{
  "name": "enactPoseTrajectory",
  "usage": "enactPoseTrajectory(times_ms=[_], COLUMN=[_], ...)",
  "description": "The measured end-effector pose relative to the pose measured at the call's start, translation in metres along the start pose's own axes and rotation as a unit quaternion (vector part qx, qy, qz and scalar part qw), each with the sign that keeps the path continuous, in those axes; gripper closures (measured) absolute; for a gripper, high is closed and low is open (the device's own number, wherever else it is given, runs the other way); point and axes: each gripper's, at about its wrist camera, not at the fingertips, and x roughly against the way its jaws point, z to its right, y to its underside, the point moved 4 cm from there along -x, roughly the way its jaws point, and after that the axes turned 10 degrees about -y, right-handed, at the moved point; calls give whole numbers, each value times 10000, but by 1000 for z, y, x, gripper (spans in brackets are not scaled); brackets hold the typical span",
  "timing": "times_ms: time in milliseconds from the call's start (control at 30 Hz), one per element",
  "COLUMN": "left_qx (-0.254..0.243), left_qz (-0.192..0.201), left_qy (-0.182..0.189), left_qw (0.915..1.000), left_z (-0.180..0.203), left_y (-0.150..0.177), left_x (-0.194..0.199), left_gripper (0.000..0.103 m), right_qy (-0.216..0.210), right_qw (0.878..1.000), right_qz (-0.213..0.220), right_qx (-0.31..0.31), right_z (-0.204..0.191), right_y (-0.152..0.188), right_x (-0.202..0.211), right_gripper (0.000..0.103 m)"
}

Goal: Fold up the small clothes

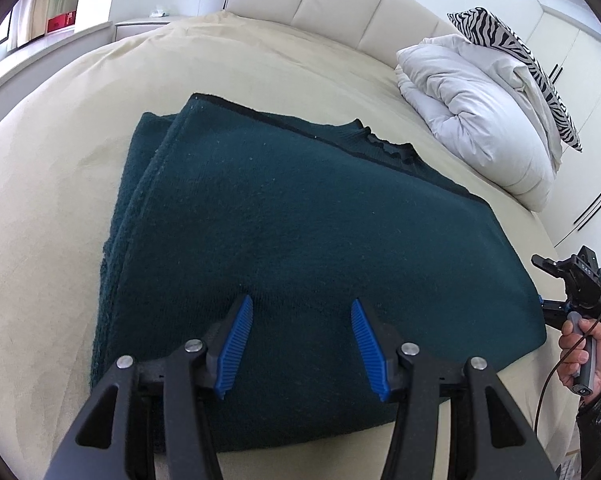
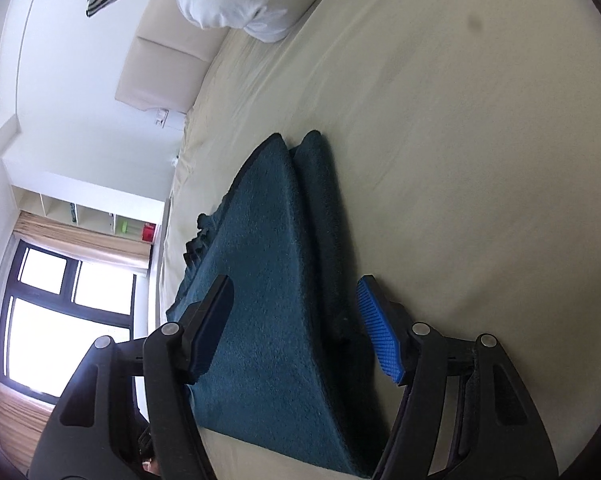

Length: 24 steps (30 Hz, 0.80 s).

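A dark teal knitted sweater [image 1: 300,200] lies folded in layers on the cream bed [image 1: 60,200], its ribbed collar toward the far side. My left gripper [image 1: 301,300] hovers open over the sweater's near part, blue pads apart, nothing between them. My right gripper [image 1: 542,282] stands at the sweater's right edge, held by a person's hand [image 1: 592,356]. In the right wrist view the right gripper [image 2: 295,280] is rolled sideways and open. The sweater's [image 2: 260,260] folded edge sits between its fingers, and the pads do not press on it.
A crumpled white duvet [image 1: 472,112] and a zebra-print pillow [image 1: 512,48] lie at the bed's far right by the padded headboard [image 1: 340,4]. Bare cream sheet [image 2: 460,160] surrounds the sweater. A window [image 2: 60,312] and shelves stand beyond the bed.
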Motion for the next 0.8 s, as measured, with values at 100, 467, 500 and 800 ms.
enactPoseTrajectory(times_ms=[100, 467, 500, 800], left_qx=[40, 48, 81, 359], left_qz=[-2, 82, 87, 68], left_qy=[114, 219, 265, 686], left_qw=[9999, 9997, 9996, 9970], left_z=[-3, -5, -6, -14], left_y=[1, 2, 2, 0], left_x=[-3, -3, -3, -2], left_gripper=[49, 49, 49, 49], right_qy=[81, 755, 931, 2392], right_qw=[9994, 9952, 9934, 9600], right_qz=[-330, -581, -580, -423], right_qx=[110, 229, 336, 1394], right_z=[-8, -7, -11, -81], right_y=[1, 10, 11, 25], right_x=[-13, -23, -24, -38], right_gripper=[43, 87, 87, 91])
